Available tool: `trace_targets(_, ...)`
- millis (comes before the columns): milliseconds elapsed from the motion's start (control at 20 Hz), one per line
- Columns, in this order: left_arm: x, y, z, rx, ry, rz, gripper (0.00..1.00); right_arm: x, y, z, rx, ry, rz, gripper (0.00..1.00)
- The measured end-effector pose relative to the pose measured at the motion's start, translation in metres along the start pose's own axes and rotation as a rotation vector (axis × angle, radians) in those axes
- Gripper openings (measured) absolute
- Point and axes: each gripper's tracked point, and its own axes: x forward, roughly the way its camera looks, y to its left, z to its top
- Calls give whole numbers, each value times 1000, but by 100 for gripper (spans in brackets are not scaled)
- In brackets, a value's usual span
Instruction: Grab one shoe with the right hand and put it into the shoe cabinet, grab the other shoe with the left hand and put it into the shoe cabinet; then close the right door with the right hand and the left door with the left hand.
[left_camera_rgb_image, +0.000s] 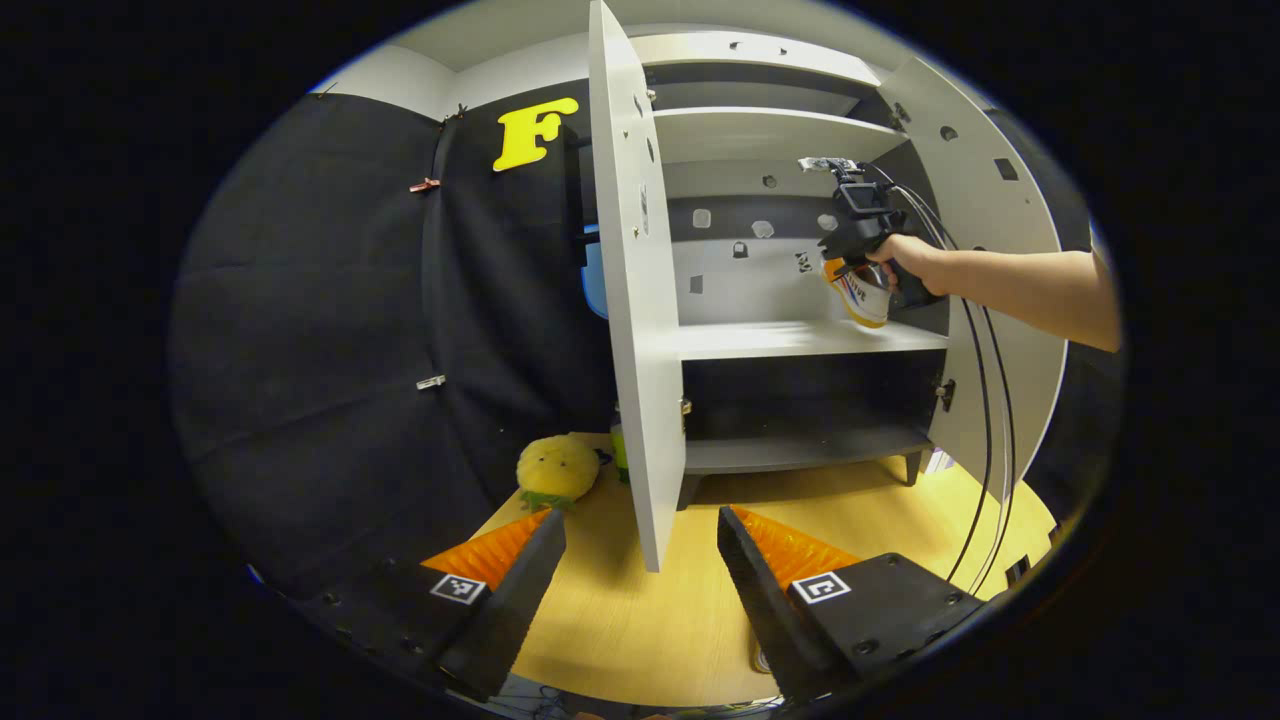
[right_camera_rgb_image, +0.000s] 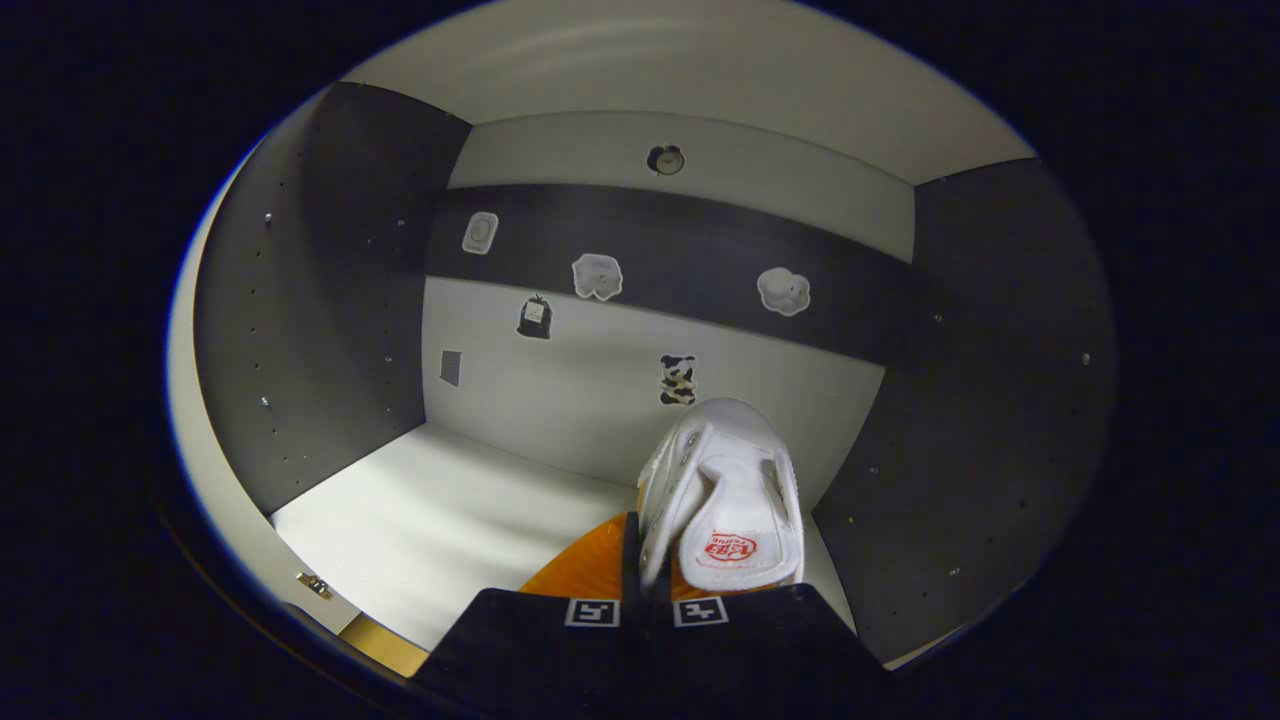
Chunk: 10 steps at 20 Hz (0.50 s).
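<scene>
While right tool (right_camera_rgb_image: 645, 590) grips shoe (right_camera_rgb_image: 722, 485), left door (left_camera_rgb_image: 632, 300) fronts left tool (left_camera_rgb_image: 640, 560).

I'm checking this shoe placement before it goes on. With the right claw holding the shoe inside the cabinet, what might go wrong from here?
1. The white canvas shoe is pinched at its heel edge by the right claw and hangs above the pale middle shelf; released here, it may tip over.
2. It sits close to the dark right inner wall, so it could scrape that.
3. The left claw faces the open white left door's edge and might bump it.
</scene>
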Motion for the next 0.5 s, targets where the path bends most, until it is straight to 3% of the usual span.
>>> trace_targets(200,-2,-7,7,-126,5,43,95,22,2,-25,34,103,36,5)
trace_targets(400,-9,-7,7,-96,4,87,95,38,11,-42,26,188,38,6)
trace_targets(500,-14,-7,7,-95,-1,86,95,32,12,-51,34,229,32,13)
